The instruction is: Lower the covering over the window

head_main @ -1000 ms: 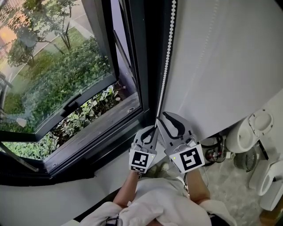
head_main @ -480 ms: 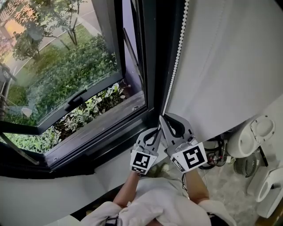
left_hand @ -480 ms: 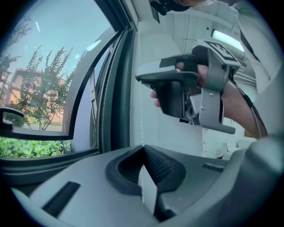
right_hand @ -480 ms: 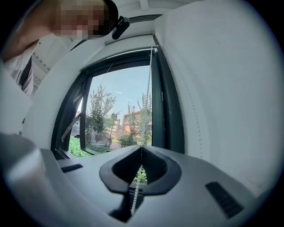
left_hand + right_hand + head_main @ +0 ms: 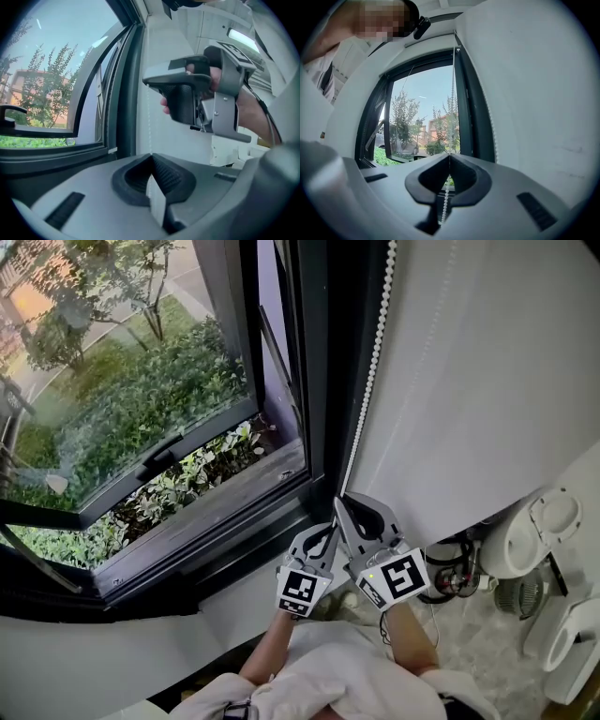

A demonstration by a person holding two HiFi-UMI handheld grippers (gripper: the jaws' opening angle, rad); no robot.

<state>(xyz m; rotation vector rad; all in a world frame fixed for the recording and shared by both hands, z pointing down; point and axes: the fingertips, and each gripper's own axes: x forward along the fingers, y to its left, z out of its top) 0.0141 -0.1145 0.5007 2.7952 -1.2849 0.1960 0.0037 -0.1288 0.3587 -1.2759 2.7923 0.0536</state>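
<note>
Our right gripper (image 5: 449, 159) is clamped on the bead chain (image 5: 371, 371). Our left gripper (image 5: 151, 159), just below it, is closed on the same chain. The white blind (image 5: 487, 381) hangs right of the chain with its hem near the sill, so it seems nearly lowered. The open window (image 5: 141, 409) is uncovered.

Dark-framed glass window (image 5: 314, 409), its lower sash (image 5: 169, 454) swung outward, admitting daylight over green shrubs (image 5: 131, 418) and trees (image 5: 112, 277) outside; a white ledge (image 5: 94, 662) runs below the frame, and white rounded fixtures (image 5: 539, 521) stand on the speckled pale floor (image 5: 478, 624) at right.
</note>
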